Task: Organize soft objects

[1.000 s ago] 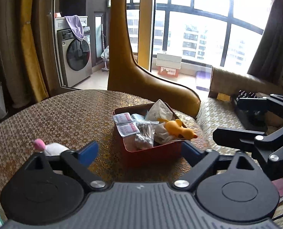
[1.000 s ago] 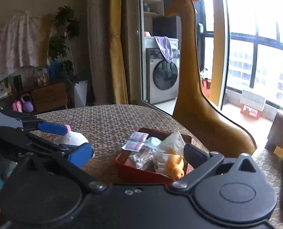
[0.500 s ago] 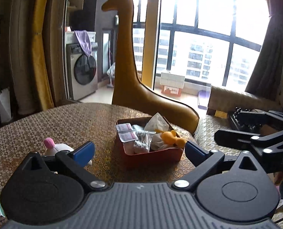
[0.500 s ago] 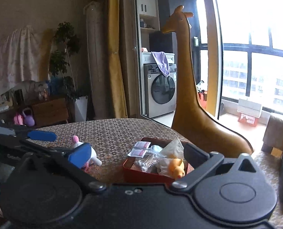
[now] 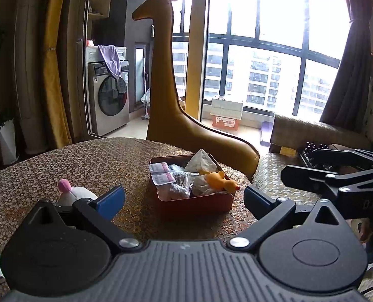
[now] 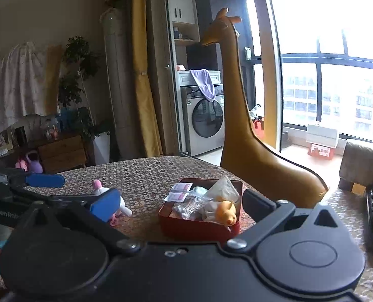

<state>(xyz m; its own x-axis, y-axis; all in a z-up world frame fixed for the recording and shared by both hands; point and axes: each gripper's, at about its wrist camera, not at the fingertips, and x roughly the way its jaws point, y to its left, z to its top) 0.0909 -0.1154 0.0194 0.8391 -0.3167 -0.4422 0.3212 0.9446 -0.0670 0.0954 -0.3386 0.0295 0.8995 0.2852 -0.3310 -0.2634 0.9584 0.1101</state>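
Left wrist view: left claw (image 5: pixel 183 200) spread wide, empty, above the tabletop (image 5: pixel 60 166); red tray (image 5: pixel 191 203) of soft items straight ahead, white plush toy (image 5: pixel 75 193) beside the left finger.

Right wrist view: right claw (image 6: pixel 181 201) likewise wide and empty; yellow duck (image 6: pixel 226 212) lying in the tray.

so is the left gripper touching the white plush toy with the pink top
Cannot tell. In the left wrist view the left gripper is open and its blue pad overlaps the white plush toy; the right wrist view shows overlap too, no clear gap or contact.
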